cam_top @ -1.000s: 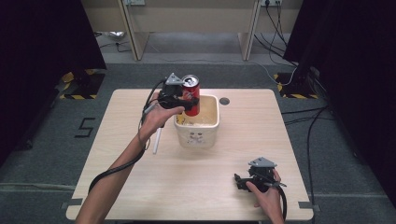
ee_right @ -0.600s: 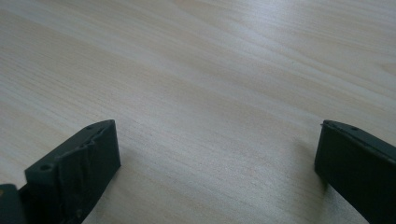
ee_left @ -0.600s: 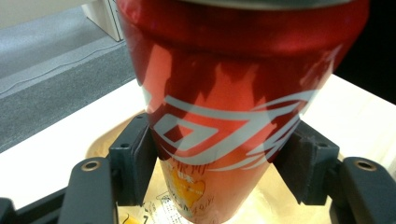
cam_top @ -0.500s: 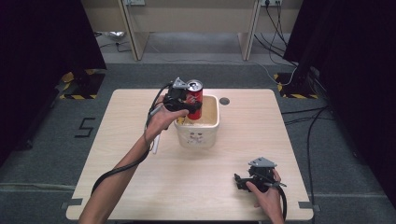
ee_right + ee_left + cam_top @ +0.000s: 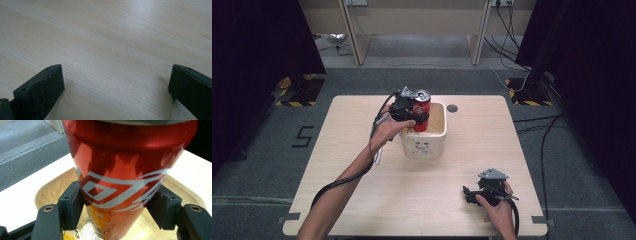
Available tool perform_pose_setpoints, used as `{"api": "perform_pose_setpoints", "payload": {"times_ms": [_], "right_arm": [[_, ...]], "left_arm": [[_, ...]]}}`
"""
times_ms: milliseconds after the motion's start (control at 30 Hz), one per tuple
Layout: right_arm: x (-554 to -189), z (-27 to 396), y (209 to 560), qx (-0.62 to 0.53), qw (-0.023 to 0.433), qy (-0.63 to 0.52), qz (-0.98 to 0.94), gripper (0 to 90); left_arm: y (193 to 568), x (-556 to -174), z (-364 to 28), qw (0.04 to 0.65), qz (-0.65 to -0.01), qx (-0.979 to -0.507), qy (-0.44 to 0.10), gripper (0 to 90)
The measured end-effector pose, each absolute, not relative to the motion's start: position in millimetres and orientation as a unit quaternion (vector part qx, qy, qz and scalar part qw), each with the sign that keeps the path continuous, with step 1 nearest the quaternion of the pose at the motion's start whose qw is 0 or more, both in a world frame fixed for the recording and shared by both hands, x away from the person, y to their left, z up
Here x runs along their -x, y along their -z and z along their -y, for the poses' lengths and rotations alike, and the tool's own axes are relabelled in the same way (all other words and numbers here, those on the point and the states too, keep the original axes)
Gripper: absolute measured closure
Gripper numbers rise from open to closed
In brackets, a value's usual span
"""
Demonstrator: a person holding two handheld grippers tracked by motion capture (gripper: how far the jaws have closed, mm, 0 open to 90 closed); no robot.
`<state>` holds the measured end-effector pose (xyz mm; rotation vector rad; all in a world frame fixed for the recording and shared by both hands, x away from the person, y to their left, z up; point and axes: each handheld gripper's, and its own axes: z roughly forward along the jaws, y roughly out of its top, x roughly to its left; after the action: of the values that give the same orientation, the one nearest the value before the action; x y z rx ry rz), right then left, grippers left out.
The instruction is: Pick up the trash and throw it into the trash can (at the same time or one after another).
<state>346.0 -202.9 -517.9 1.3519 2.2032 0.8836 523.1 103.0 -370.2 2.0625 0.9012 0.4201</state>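
A red drinks can [image 5: 421, 110] with white swirls stands upright over a cream square tub [image 5: 424, 145] at the table's middle back. My left gripper [image 5: 413, 113] is shut on the can [image 5: 125, 180]; its black pads [image 5: 71, 206] press both sides, and the tub's inside [image 5: 50, 192] lies below. Whether the can touches the tub's floor I cannot tell. Near the front right edge my right gripper [image 5: 471, 196] rests low over the wood, open, and my right gripper [image 5: 116, 82] has bare table between its jaws.
A white pen-like object [image 5: 378, 153] lies on the table left of the tub. A dark round hole [image 5: 452, 108] sits in the tabletop behind the tub. Cables [image 5: 532, 127] trail on the floor to the right.
My left gripper has carried the can a little to the right and lower, over the tub's opening. The right gripper has stayed put.
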Motion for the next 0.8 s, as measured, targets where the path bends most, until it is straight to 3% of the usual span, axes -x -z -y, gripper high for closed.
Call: {"api": "perform_pose_setpoints", "payload": {"times_ms": [800], "right_arm": [[-345.5, 202.4, 517.9, -0.48, 0.201, -0.318, -0.793, 0.5]], "left_arm": [[379.5, -526.0, -104.2, 0.388, -0.364, -0.831, -0.16, 33.5]]}}
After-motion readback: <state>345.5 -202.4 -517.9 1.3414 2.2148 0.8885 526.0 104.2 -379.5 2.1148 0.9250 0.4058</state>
